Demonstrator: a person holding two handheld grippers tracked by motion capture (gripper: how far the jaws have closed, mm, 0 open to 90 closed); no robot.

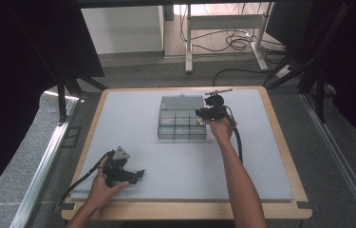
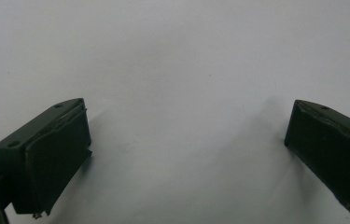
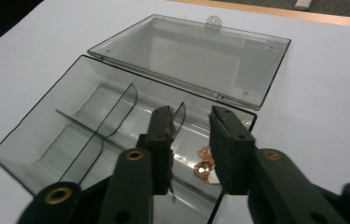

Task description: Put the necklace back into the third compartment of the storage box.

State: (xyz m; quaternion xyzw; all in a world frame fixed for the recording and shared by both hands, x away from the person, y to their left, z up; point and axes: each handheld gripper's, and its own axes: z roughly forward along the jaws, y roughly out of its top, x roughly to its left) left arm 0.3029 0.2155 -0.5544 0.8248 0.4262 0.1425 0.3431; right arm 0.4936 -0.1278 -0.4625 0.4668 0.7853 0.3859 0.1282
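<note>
Hanging over the near-right compartment of the box (image 3: 70,135), the right gripper (image 3: 189,140) has its jaws a narrow gap apart with nothing pinched between them. Below that gap, copper pieces (image 3: 203,161) lie on the compartment floor. The box (image 1: 182,124) is clear, split by dividers, and its lid (image 3: 196,56) lies flat open on the far side. Well apart from the box, toward the table's near-left corner, the left gripper (image 1: 137,174) rests on the white mat (image 1: 166,161) with jaws spread wide over bare mat.
</note>
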